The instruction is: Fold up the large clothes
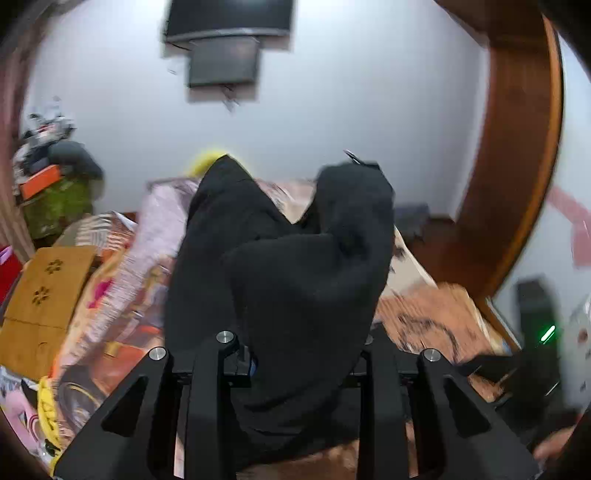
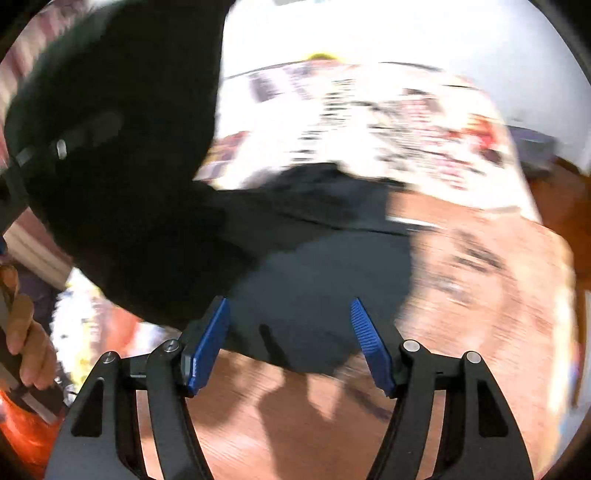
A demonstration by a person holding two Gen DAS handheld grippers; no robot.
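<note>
A large black garment point(image 1: 295, 266) hangs in a bunched mass from my left gripper point(image 1: 299, 354), which is shut on it. The cloth drapes over the fingers and hides their tips. In the right wrist view the same black garment point(image 2: 317, 280) trails from the upper left down onto the patterned bed cover point(image 2: 480, 280). My right gripper point(image 2: 289, 310) hovers over the garment's lower edge. Its blue pads point(image 2: 207, 343) stand wide apart and do not press the cloth. This view is blurred by motion.
A person's hand point(image 2: 26, 332) shows at the left edge. A flat cardboard box point(image 1: 44, 295) and piled clutter point(image 1: 51, 147) lie left of the bed. A dark screen point(image 1: 225, 22) hangs on the white wall, and a wooden frame point(image 1: 517, 166) curves at the right.
</note>
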